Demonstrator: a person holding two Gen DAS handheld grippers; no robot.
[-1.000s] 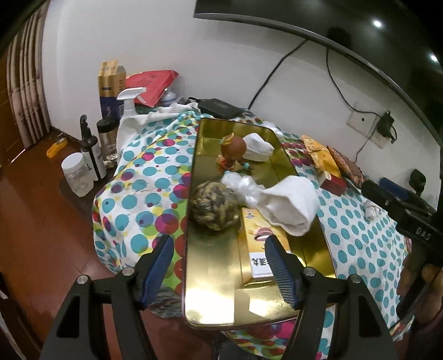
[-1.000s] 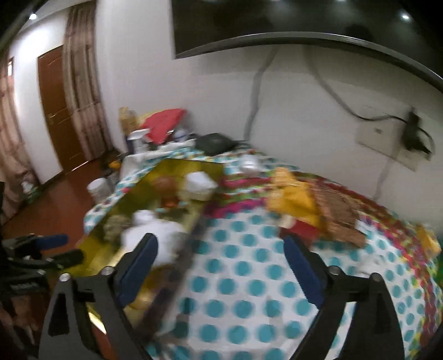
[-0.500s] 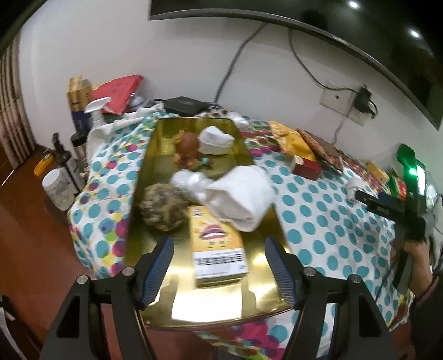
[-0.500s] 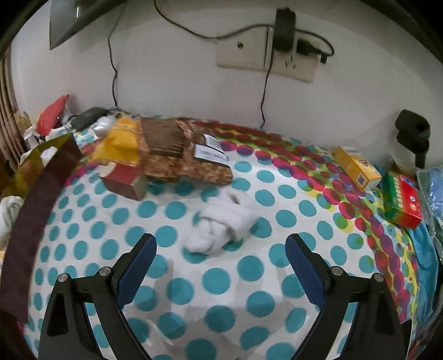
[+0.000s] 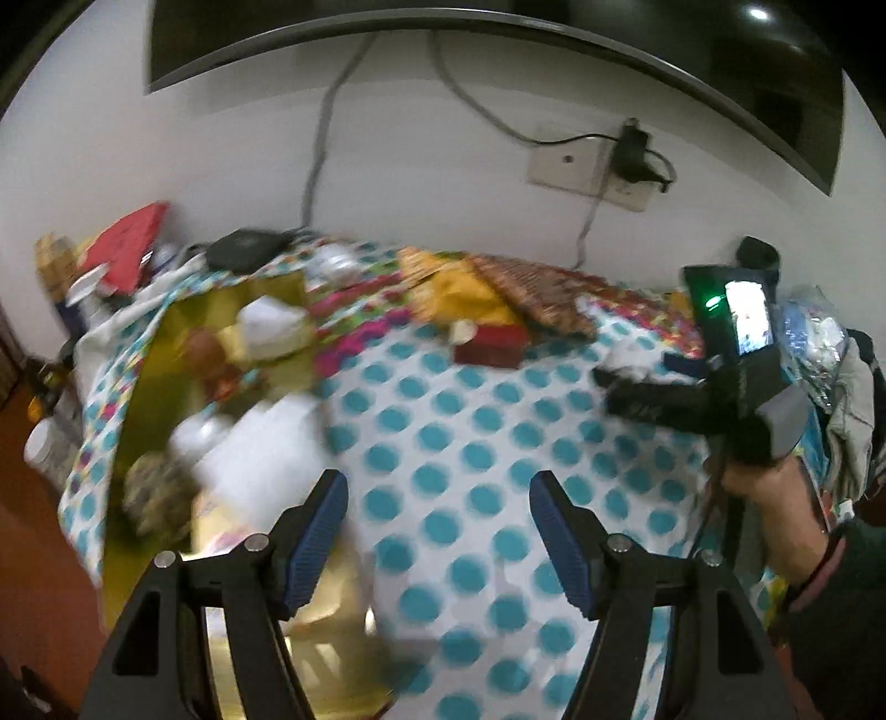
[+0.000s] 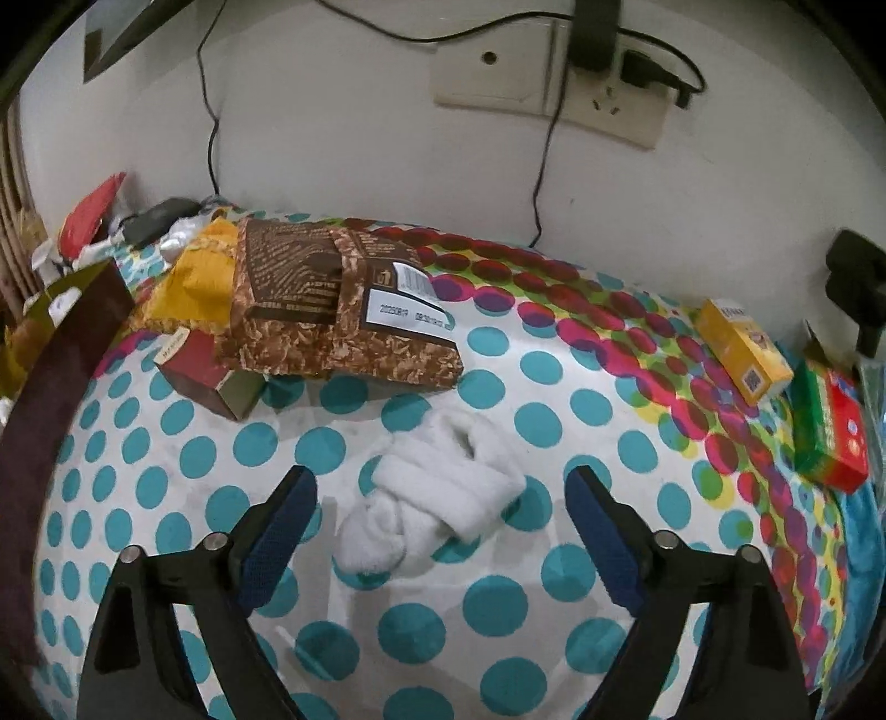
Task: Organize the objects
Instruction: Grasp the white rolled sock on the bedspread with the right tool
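White wall socket plate (image 6: pixel 548 72) with black charger (image 6: pixel 592 33) plugged in, black cable (image 6: pixel 210 99) hanging down wall, dark TV (image 5: pixel 498 39) mounted above.

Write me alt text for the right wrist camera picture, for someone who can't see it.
The right hand-held gripper, jaws closing but not yet touching, frames a rolled white sock on a polka-dot tablecloth. Behind the sock lie a brown snack packet and a small red box, with a yellow box at right near the wall.

Left gripper (image 5: pixel 437 531) open above dotted cloth (image 5: pixel 470 443) — gold tray (image 5: pixel 160 387) left, blurred.
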